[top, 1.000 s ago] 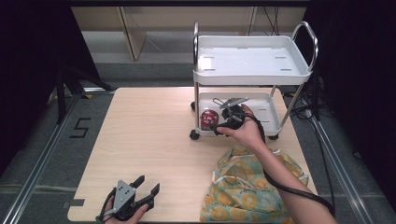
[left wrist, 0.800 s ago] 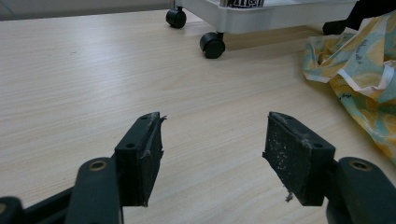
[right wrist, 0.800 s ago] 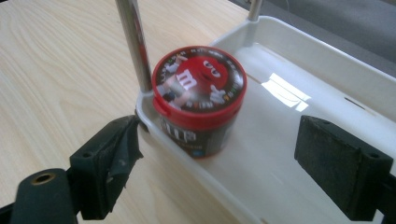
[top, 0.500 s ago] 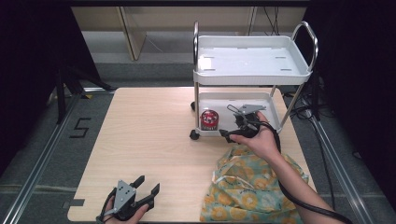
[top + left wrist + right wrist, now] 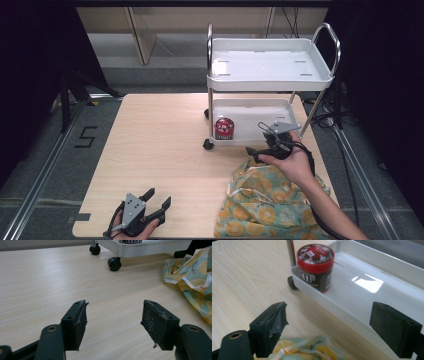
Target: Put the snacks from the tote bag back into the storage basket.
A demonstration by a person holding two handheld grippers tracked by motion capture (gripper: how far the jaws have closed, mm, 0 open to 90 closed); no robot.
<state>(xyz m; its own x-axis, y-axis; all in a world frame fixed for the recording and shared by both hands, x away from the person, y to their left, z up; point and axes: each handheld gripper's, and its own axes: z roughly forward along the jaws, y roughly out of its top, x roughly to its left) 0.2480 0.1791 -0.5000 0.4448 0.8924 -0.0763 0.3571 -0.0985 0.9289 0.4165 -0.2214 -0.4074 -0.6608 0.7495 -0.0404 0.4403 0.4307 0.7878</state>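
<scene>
— What's nearest, at six o'clock on the counter?
— The left tool, jaws apart, holding nothing.
— And toward four o'clock?
— A yellow-patterned cloth bag. Just past it the right tool, jaws spread wide and empty, hangs beside the cart's lower tray.
— The candy jar?
— Upright in that tray's corner, at about one o'clock.

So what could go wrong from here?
Two things, perhaps. The candy tub stands in the corner of the cart's lower tray, right by the rim and a post; a nudge might tip it. The cart is on wheels, so a bump from the right gripper, open and close by, could roll it. The cloth bag under that arm might also drag.
</scene>
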